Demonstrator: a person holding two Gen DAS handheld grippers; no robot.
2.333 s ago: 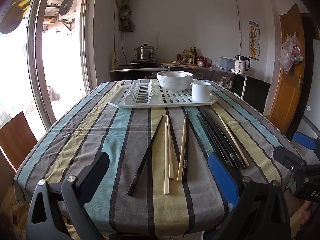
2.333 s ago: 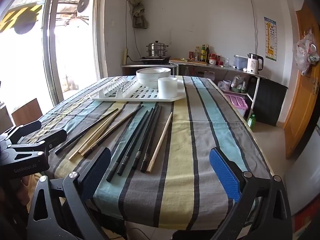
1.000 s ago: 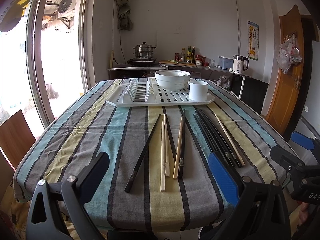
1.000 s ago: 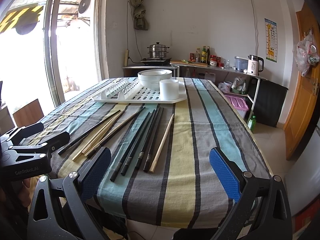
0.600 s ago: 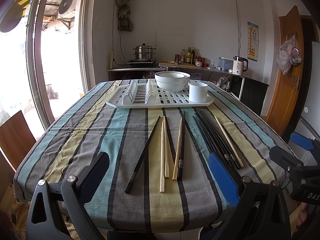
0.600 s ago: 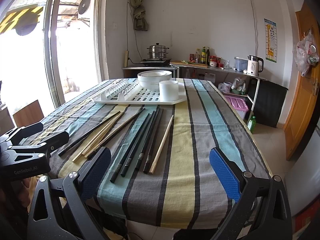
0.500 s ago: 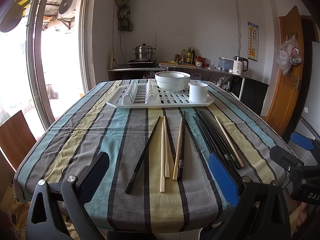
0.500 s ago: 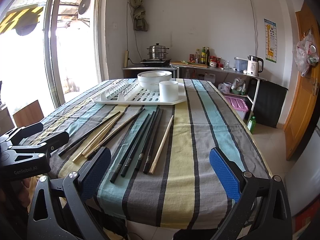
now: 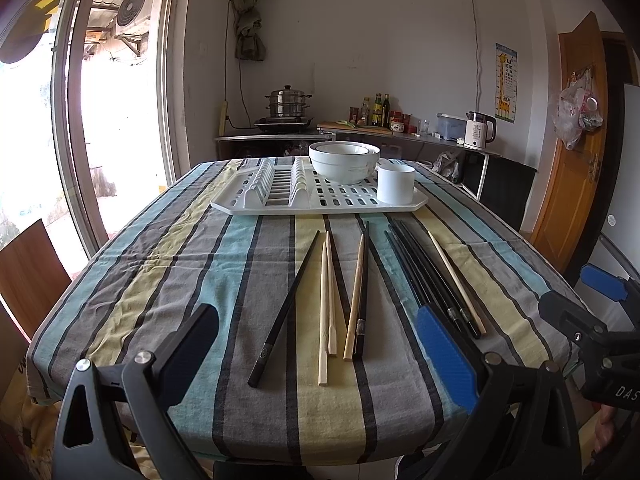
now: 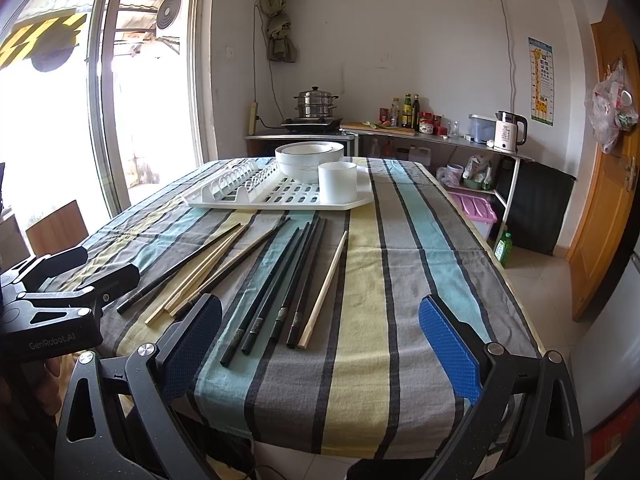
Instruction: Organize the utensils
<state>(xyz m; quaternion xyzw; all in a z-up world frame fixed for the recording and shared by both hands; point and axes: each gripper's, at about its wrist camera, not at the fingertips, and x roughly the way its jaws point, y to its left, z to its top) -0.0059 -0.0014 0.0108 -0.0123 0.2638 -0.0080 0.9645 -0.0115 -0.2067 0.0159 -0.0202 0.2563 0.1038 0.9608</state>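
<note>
Striped cloth covers the table [image 9: 168, 264], with chopsticks [image 9: 340, 292] lying loose before the white drying rack [image 9: 320, 200]. Left gripper [image 9: 316, 344] and right gripper [image 10: 320, 328] both hang spread wide at the near edge, touching nothing. Their finger bases are cut off below.

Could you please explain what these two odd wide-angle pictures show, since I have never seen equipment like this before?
There is no robot: a person holds a hand-held claw in each hand, each with a fisheye camera looking along its fingers. One picture is from the left claw, the other from the right claw. Both are open and hold nothing. On the striped tablecloth lie black chopsticks and pale wooden chopsticks. Behind them, a white plastic dish rack carries stacked white bowls and a white cylindrical cup.
</note>
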